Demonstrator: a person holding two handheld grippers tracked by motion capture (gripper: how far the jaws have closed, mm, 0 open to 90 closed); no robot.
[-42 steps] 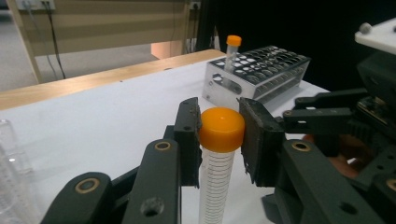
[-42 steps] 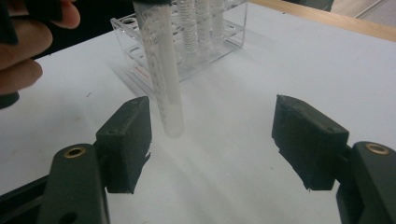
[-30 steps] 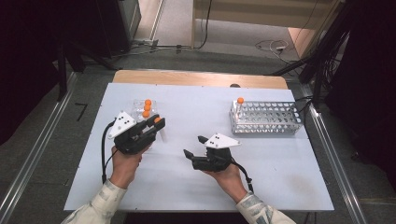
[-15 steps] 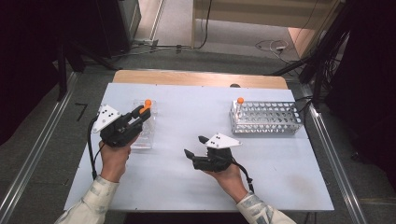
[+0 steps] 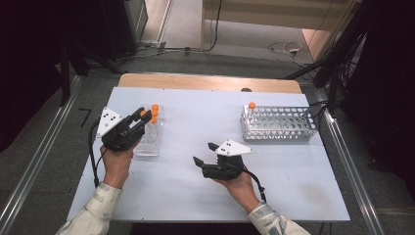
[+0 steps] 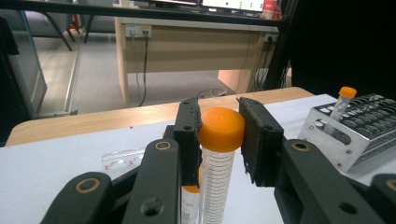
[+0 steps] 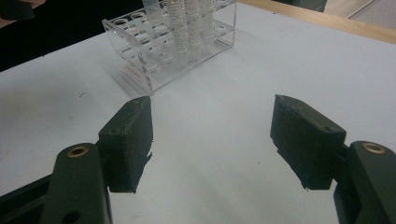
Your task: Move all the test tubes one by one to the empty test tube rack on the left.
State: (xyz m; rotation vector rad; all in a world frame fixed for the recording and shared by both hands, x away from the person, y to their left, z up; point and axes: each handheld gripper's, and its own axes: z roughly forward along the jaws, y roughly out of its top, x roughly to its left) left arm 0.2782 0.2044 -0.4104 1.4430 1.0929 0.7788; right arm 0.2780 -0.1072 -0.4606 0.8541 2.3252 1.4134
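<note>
- Gripping the orange cap of a centrifuge tube [image 6: 219, 158], the left gripper [image 5: 142, 119] has its jaws clamped on either side of the cap, seen plainly in the left gripper view.
- That tube stands upright in the clear plastic rack [image 5: 148, 139] at the left of the white table [image 5: 195, 196], with other orange-capped tubes [image 5: 154, 108] just beside it.
- Its long axis runs straight up, so I judge that the coming move calls for a vertical lift to clear the rack's hole before any sideways travel.
- Standing at the right rear of the table, the metal rack [image 5: 279, 125] is well apart from the left hand; it already holds one orange-capped tube [image 5: 251, 107] at its near-left corner.
- The right gripper [image 5: 205, 153] rests mid-table with its jaws wide apart and nothing between them, pointing toward the clear rack.
- Of the two hands, the right lies nearer the metal rack, the left nearer the tube.
</note>
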